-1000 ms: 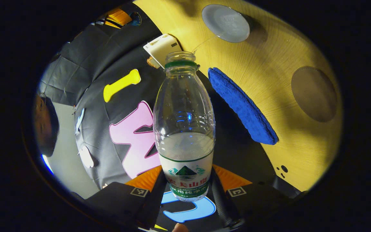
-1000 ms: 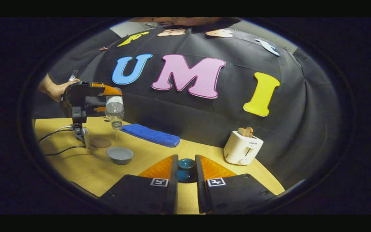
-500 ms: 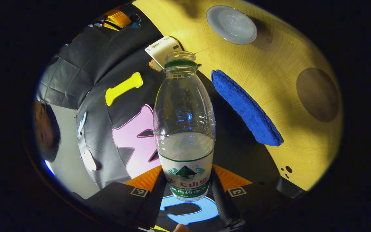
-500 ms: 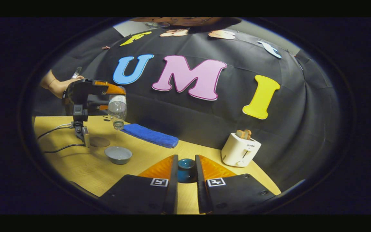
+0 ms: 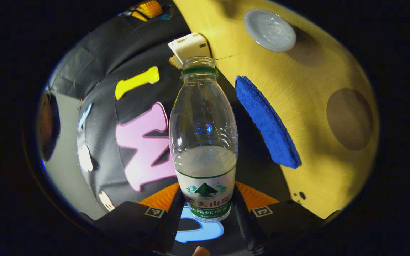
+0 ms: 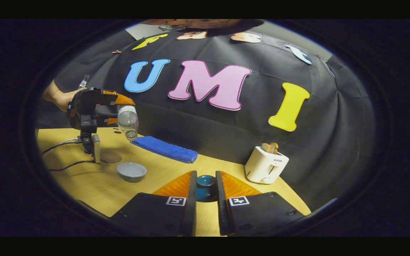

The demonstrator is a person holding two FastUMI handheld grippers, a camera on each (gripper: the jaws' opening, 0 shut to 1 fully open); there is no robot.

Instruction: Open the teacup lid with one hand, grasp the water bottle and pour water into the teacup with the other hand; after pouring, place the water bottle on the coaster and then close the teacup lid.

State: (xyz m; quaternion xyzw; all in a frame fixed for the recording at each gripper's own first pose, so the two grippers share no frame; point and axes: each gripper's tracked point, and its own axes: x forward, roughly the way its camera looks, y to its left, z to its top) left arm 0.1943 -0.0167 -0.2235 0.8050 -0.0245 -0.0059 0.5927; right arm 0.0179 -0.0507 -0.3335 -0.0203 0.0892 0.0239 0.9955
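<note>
Pouring is ending: my left jaws (image 5: 205, 209) are pinching the water bottle (image 5: 203, 142); my right jaws (image 6: 205, 193) are gripping the lid (image 6: 205, 181). I'm righting it slowly, teacup (image 5: 269, 30) at one o'clock.

The left gripper view is rolled sideways, close behind the water bottle (image 5: 203, 142), with the table (image 5: 308, 89) at the frame's right. The right gripper view sits low, level, facing the wall. Both share the towel (image 6: 166, 149), toaster (image 6: 266, 164), teacup (image 6: 131, 171) and coaster (image 6: 110, 156).
</note>
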